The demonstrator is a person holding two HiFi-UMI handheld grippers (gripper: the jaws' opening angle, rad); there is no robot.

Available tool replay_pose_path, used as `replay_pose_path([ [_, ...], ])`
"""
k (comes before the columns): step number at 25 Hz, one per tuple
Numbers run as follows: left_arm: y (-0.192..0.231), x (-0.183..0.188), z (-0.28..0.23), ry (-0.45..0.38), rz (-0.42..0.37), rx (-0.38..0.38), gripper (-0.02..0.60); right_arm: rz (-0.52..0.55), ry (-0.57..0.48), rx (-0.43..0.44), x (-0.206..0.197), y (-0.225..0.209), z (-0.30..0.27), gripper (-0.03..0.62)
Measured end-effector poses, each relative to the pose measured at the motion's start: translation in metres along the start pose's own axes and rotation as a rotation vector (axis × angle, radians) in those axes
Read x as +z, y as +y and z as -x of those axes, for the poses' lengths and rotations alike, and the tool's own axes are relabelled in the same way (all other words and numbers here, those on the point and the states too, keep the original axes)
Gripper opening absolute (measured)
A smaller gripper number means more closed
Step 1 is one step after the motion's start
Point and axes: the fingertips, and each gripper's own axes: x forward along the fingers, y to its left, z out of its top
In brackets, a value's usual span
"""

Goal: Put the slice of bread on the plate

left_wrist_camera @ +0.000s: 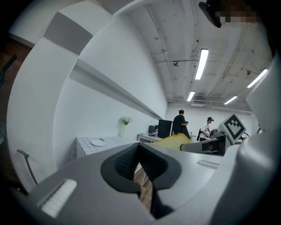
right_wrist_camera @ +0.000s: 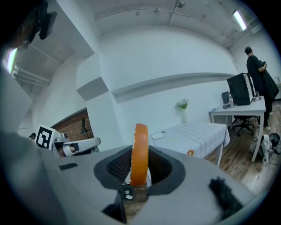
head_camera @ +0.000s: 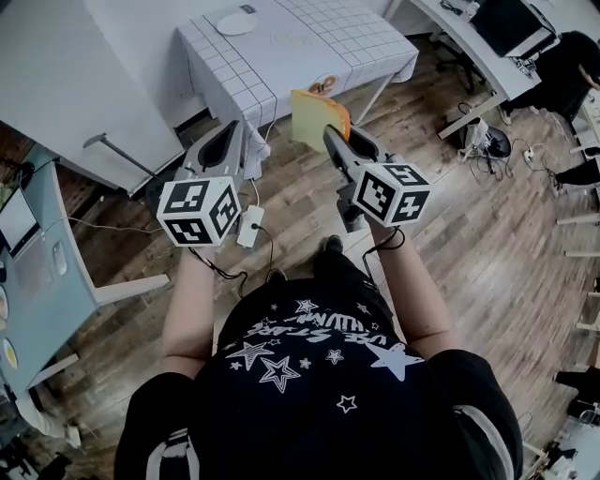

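Standing on a wooden floor (head_camera: 469,244), a person (head_camera: 319,375) faces a desk (head_camera: 328,42) covered with a checked cloth. Both forearms reach forward from the body, side by side, and each hand holds a gripper pointed roughly level toward the desk. A marker cube (head_camera: 199,210) sits at the near end of each gripper. The left gripper (head_camera: 232,127) hangs over the floor short of the desk's near corner; its jaws are together, with nothing between them and only floorboards showing through the slit below the tips. The right gripper (head_camera: 330,131), just beside it, is clamped on the bread (head_camera: 311,114). The slice stands upright on edge between the pads, with its orange crust rising above the jaw tips. It is held in the air by the desk's near edge, touching no surface. The plate (head_camera: 232,21), white and round, lies at the far end of the desk, well apart from the bread.
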Motion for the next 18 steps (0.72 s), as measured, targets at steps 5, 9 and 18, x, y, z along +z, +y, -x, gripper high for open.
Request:
replay_pose_path([
  [5, -0.004, -0.001, -0.011, 0.003, -0.025, 0.006, 0.009, -0.004, -0.011, 0.014, 0.003, -0.013, -0.005, 0.098],
  [9, -0.005, -0.003, -0.028, 0.007, -0.035, 0.043, 0.009, -0.005, -0.008, 0.049, 0.005, -0.031, -0.017, 0.097],
  [18, -0.014, -0.006, -0.095, 0.042, -0.052, 0.129, 0.008, -0.032, 0.04, 0.123, 0.017, -0.105, -0.052, 0.097],
])
